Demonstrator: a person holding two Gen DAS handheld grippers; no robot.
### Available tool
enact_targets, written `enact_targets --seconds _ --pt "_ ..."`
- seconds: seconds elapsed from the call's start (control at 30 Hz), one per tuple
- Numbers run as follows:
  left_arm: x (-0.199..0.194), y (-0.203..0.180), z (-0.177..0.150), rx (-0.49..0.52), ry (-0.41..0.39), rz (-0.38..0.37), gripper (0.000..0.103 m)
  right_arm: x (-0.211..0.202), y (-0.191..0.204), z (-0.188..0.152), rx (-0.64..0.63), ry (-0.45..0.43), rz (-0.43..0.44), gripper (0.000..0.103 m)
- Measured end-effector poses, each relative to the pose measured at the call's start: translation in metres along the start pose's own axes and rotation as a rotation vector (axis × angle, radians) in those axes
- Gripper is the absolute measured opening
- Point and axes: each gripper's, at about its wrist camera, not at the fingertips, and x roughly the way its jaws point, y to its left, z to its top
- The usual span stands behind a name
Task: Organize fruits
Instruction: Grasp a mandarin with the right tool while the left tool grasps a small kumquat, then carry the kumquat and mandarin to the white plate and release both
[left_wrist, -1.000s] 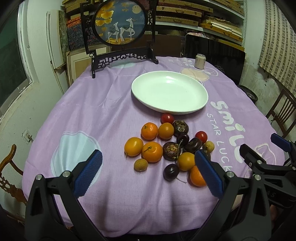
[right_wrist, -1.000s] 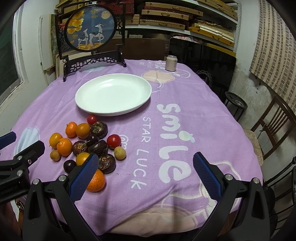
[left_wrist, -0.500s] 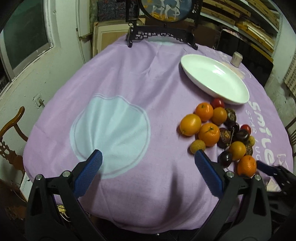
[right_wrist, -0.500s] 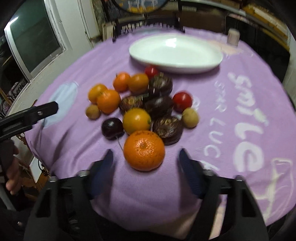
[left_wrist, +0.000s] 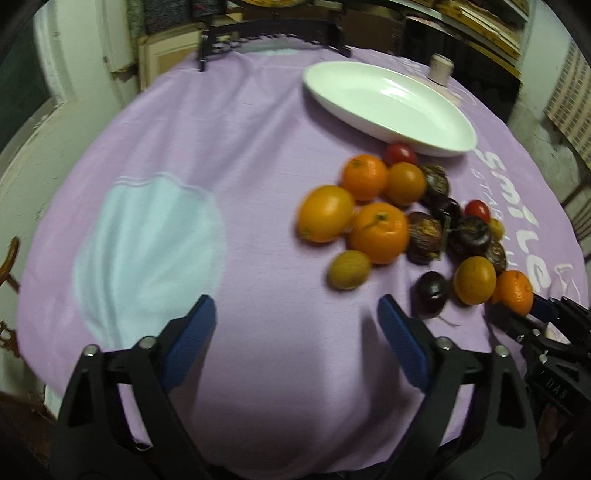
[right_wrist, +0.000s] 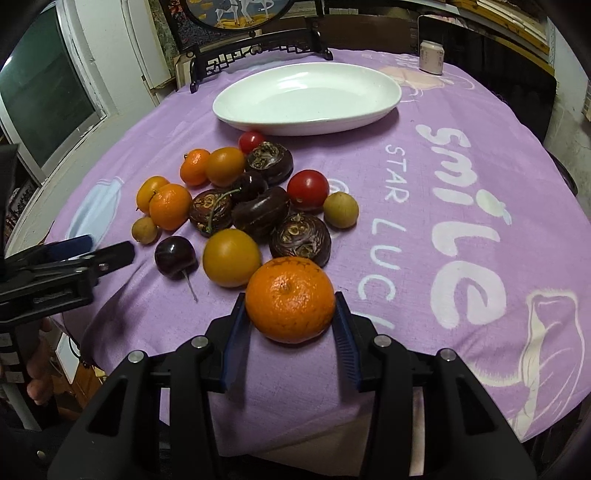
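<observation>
A pile of fruit lies on the purple cloth: oranges, red tomatoes, dark water chestnuts, small tan fruits. My right gripper has its blue pads on both sides of the nearest orange, shut on it at the table's front edge. That orange also shows in the left wrist view. My left gripper is open and empty above bare cloth, left of the pile. An empty white oval plate sits behind the fruit; it also shows in the left wrist view.
A dark framed ornament on a stand is at the table's back. A small can stands back right. A pale blue shell print marks the cloth on the left. Shelves and chairs surround the round table.
My right gripper has moved in and closed around the nearest orange. My left gripper has swung back towards the fruit and come lower, and its jaws have narrowed.
</observation>
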Motion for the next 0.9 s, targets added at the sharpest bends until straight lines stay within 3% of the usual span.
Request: enact_targets --seconds 0.1,0.2,0.27,0.3,0.63,0.77,0.9 --pt "0.011 -0.010 0.005 0.021 0.008 -0.016 0.076 0.000 -0.002 0.000 0.000 -0.001 0.007 0.046" --pt "0.013 -0.015 0.011 0.040 -0.021 -0.014 0.052 0.000 -0.004 0.000 -0.002 -0.002 0.009 0.045" --pt "0.013 -0.016 0.013 0.041 -0.024 -0.047 0.028 0.000 -0.002 0.001 0.000 -0.002 0.011 0.045" --pt "0.012 -0.016 0.013 0.040 -0.025 -0.065 0.025 0.000 -0.002 0.001 0.000 -0.002 0.011 0.045" --pt "-0.016 -0.008 0.013 0.018 -0.054 -0.106 0.025 -0.016 -0.007 0.007 0.011 -0.039 0.021 0.045" --pt "-0.037 -0.009 0.030 0.032 -0.106 -0.122 0.025 -0.026 -0.013 0.020 0.016 -0.071 0.022 0.045" --pt "-0.032 -0.018 0.071 0.072 -0.122 -0.118 0.025 -0.017 -0.022 0.055 0.005 -0.060 0.045 0.045"
